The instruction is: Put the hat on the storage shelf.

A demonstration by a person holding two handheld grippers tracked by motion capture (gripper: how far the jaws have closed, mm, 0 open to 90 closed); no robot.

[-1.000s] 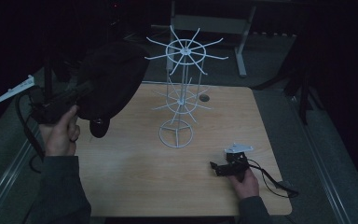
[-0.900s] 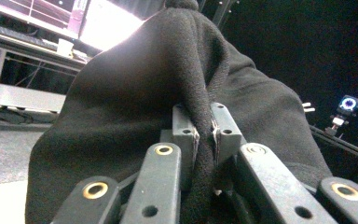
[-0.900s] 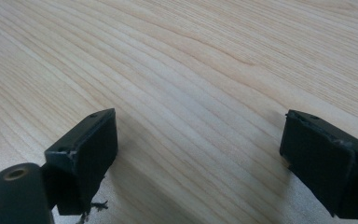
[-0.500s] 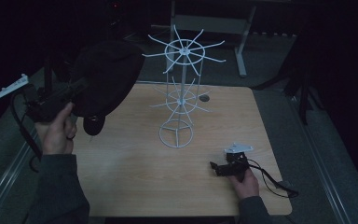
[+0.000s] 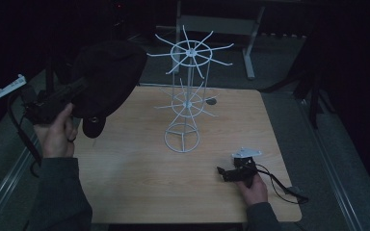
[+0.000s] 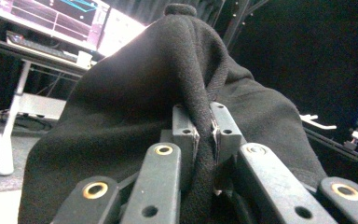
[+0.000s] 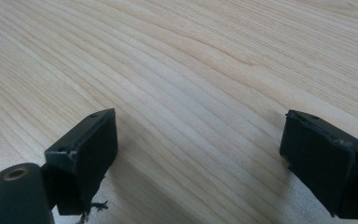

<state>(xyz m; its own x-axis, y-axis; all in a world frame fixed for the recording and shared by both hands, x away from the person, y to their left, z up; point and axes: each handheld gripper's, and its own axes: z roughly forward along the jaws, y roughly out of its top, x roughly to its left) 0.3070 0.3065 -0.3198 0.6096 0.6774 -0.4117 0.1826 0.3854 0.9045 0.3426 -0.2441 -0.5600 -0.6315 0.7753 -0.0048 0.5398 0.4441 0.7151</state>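
A black knit hat [image 5: 108, 77] hangs in the air over the table's left side, its brim pinched by my left gripper [image 5: 79, 89], which is shut on it. In the left gripper view the fabric of the hat [image 6: 135, 116] is squeezed between the two jaws of the left gripper [image 6: 204, 128] and rises to a small top knob. A white wire rack [image 5: 188, 94] with radiating arms stands upright at the middle of the wooden table [image 5: 125, 178]. My right gripper [image 5: 224, 173] rests low on the table at the front right, open, with bare wood [image 7: 191, 93] between its jaws.
A small dark round object [image 5: 211, 101] lies on the table behind the rack. A grey desk frame [image 5: 250, 43] stands beyond the table's far edge. Lit monitors [image 6: 70, 18] sit on a desk behind the hat in the left gripper view.
My left gripper has carried the hat up and slightly left, away from the table. The right gripper and the rack have stayed still.
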